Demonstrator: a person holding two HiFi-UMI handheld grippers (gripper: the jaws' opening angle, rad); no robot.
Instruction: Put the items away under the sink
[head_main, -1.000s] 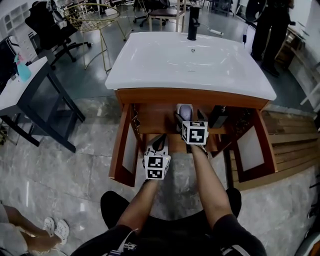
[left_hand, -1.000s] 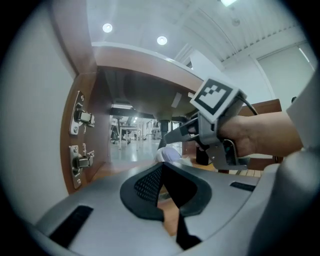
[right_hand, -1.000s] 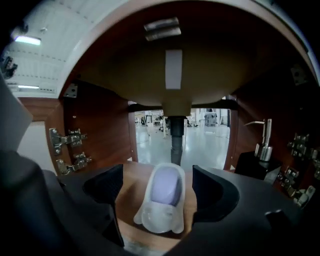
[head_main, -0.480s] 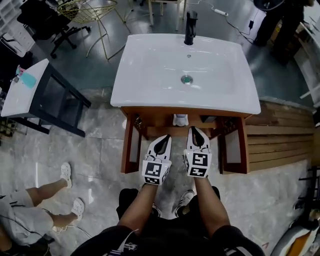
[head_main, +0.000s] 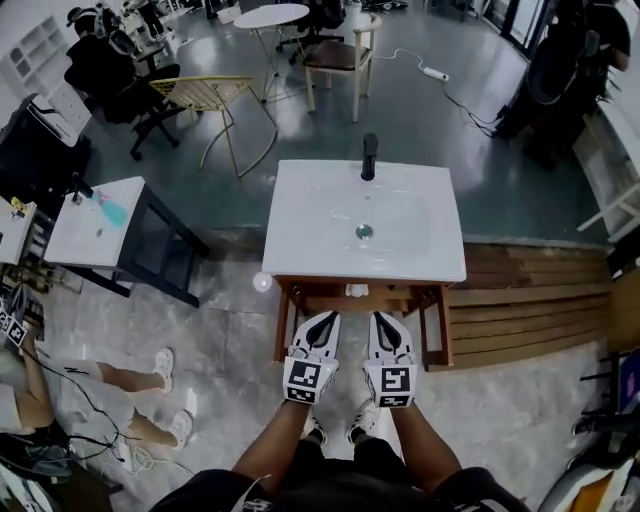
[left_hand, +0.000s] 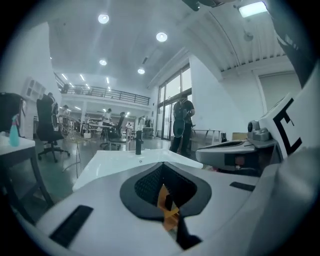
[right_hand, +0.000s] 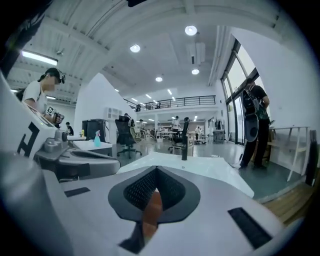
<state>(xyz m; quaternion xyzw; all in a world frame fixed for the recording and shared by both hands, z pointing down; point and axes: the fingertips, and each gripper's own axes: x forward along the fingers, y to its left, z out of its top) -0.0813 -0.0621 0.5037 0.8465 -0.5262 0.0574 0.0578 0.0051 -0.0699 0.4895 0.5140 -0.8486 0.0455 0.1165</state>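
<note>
The white sink (head_main: 420, 225) with a black faucet (head_main: 369, 157) tops a wooden cabinet (head_main: 345, 296) whose two doors hang open. A small white item (head_main: 357, 291) shows inside, just under the sink's front edge. My left gripper (head_main: 324, 319) and right gripper (head_main: 381, 318) are held side by side in front of the cabinet, apart from it, both shut and empty. The right jaws have just been closing with nothing between them. The left gripper (left_hand: 161, 174) looks level across the sink top (left_hand: 117, 161) in its own view, and so does the right gripper (right_hand: 156, 175) towards the faucet (right_hand: 184, 150).
A dark side table (head_main: 95, 225) carrying a blue spray bottle (head_main: 110, 209) stands to the left. A person's legs (head_main: 120, 385) stretch over the floor at lower left. Wooden planks (head_main: 530, 305) lie to the right. Chairs (head_main: 215, 95) and a standing person (head_main: 560, 70) are behind the sink.
Both grippers have risen and come back out of the cabinet. The right jaws, open beside the white item a second ago, are shut. The head view now looks from higher up.
</note>
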